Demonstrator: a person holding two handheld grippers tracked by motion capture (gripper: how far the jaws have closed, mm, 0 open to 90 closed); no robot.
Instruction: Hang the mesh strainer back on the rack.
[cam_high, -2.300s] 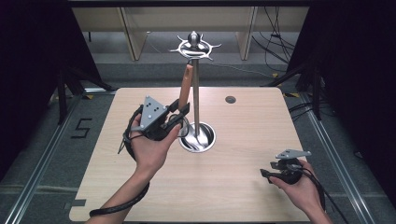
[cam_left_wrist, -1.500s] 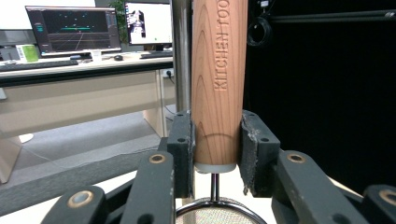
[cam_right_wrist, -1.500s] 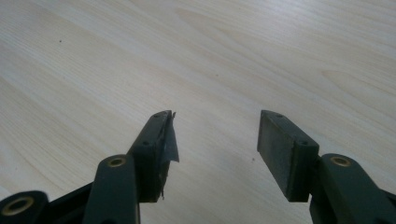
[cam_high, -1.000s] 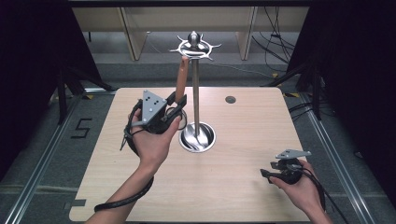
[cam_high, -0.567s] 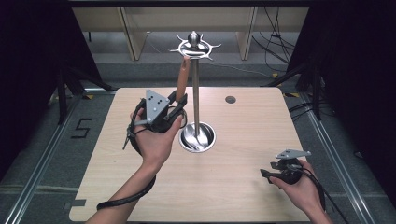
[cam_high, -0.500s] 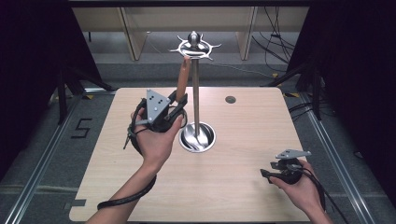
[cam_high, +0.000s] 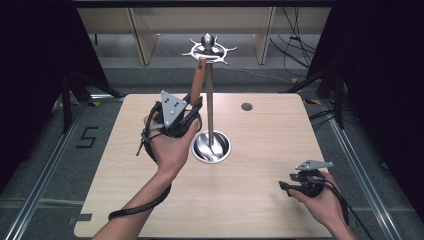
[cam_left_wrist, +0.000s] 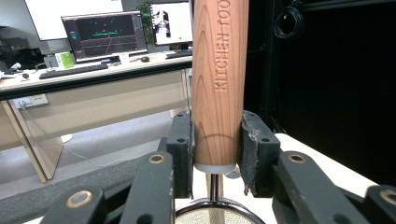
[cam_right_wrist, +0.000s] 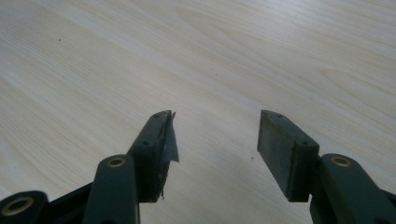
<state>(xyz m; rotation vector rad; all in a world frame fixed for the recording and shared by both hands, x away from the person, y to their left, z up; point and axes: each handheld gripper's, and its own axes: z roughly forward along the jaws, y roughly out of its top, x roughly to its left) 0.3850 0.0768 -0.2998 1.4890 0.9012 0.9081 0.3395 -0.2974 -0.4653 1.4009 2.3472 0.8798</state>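
Note:
A tall metal utensil stand (cam_high: 209, 100) rises from a round shiny base (cam_high: 212, 148) at mid-table, with a ring of hooks (cam_high: 208, 49) on top. My left gripper (cam_high: 194, 106) is shut on the lower end of a wooden handle (cam_high: 197, 83) held almost upright beside the pole, its top just under the hooks. The left gripper view shows both pads (cam_left_wrist: 183, 149) clamping the handle (cam_left_wrist: 218, 79), which is engraved "KITCHEN TOOL". A metal shaft and a round mesh rim (cam_left_wrist: 215, 215) hang below. My right gripper (cam_high: 286, 186) rests open and empty on the table near the front right (cam_right_wrist: 215, 140).
The light wooden table (cam_high: 260, 210) has a small dark round grommet (cam_high: 246, 106) at the back right. Black curtains flank both sides. Beyond the table stands a desk with monitors (cam_left_wrist: 105, 35). The right gripper's cable trails off the front right corner.
My left gripper has lifted the wooden-handled tool and swung its top rightward, up to the hook ring. The right gripper has not moved.

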